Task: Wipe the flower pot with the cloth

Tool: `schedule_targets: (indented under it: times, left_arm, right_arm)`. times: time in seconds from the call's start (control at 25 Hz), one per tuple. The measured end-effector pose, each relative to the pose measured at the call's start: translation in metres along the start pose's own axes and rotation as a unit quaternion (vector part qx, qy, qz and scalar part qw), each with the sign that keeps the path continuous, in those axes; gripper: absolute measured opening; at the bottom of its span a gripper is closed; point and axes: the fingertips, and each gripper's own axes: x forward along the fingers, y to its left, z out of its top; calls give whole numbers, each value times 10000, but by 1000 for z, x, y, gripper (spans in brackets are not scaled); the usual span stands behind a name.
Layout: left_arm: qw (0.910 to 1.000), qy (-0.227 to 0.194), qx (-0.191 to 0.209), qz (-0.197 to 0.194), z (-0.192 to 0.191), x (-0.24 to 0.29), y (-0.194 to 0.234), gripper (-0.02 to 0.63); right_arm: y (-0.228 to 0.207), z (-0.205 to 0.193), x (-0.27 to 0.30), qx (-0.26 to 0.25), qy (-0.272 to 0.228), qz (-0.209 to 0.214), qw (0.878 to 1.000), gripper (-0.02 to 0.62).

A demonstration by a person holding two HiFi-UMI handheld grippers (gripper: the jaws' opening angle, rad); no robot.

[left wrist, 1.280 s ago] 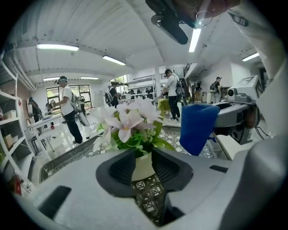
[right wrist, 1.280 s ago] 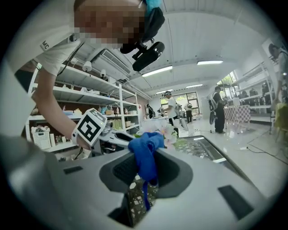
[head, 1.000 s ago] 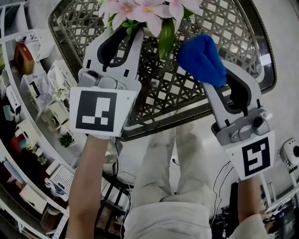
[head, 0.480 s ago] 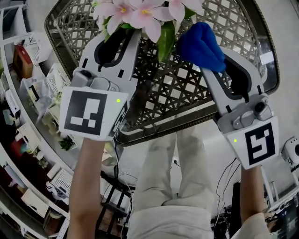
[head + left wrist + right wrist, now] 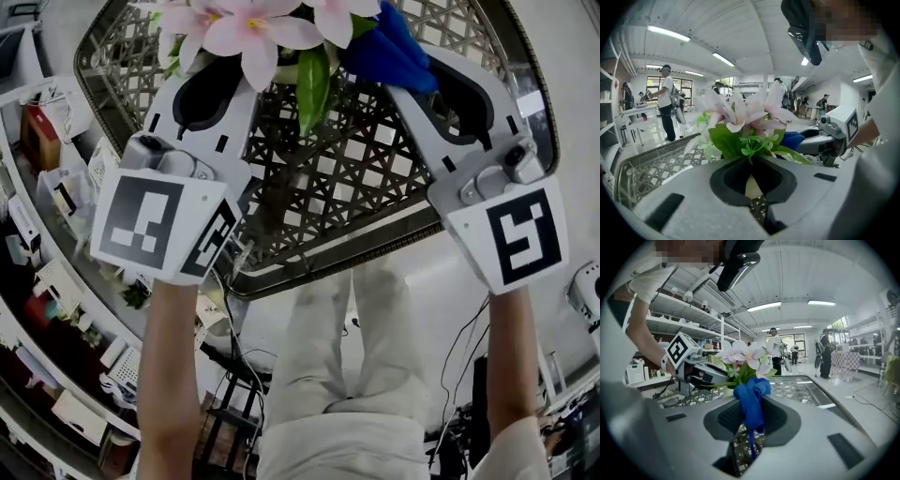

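Two grippers converge on the small cream flower pot (image 5: 752, 185), which sits at twelve o'clock on the woven metal lattice table (image 5: 356, 178), mostly hidden under pink lily-like flowers (image 5: 248, 23). The left gripper (image 5: 217, 89) has just been closing and looks clenched on the pot's rim, steadying it. The right gripper (image 5: 417, 80), at one o'clock, clamps the bunched blue cloth (image 5: 386, 52). Wiping seems about to start; the cloth must next drop below the green leaves (image 5: 314, 84) onto the pot wall. No brand or lettering is legible, only black-and-white square markers (image 5: 141, 220).
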Motion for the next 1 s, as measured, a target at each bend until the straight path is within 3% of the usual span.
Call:
schedule_targets:
  times: [0.24, 0.48, 1.0]
  left_arm:
    - [9998, -160, 27, -65, 0, 1, 1, 29]
    - [9993, -161, 27, -334, 0, 0, -1, 29]
    - [9991, -154, 66, -388, 1, 2, -2, 29]
  right_arm:
    - [-13, -5, 20, -180, 147, 20, 9997, 98]
    - [2, -5, 29, -311, 192, 309, 9989, 98]
    - [36, -15, 15, 54, 229, 427, 9988, 100]
